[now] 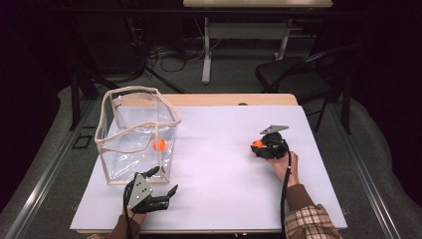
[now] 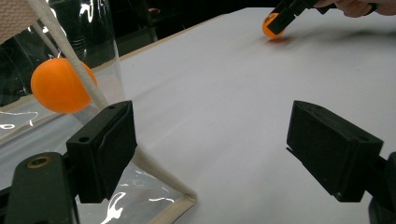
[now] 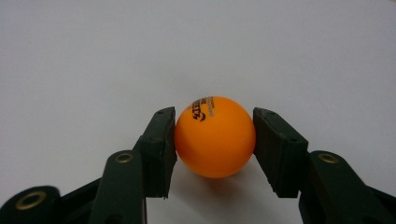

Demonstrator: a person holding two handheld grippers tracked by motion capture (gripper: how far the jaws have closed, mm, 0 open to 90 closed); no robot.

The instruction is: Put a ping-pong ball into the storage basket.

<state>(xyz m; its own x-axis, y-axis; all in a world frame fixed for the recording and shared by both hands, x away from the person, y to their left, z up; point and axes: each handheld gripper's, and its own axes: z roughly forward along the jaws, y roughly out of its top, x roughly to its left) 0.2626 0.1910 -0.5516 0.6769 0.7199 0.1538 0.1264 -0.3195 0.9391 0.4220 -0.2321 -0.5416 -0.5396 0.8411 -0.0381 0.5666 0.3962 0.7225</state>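
Note:
My right gripper (image 3: pixel 215 140) is shut on an orange ping-pong ball (image 3: pixel 215 136) with black print, both pads pressing its sides just above the white table. In the high view that gripper (image 1: pixel 259 145) sits at the right middle of the table with the ball (image 1: pixel 257 144) at its tip. A second orange ball (image 1: pixel 159 145) lies inside the clear plastic box (image 1: pixel 110 138) with a beige rim at the left. My left gripper (image 1: pixel 166 180) stands open beside the box's near right corner, nothing between its fingers; its own view shows that ball (image 2: pixel 60 85) behind the clear wall.
The white table sheet (image 1: pixel 219 189) spreads between the two grippers. Beyond the far edge stand a dark chair (image 1: pixel 293 74) and a desk leg with cables on the floor. The box's beige corner seam (image 2: pixel 163 186) lies close to my left gripper's left pad.

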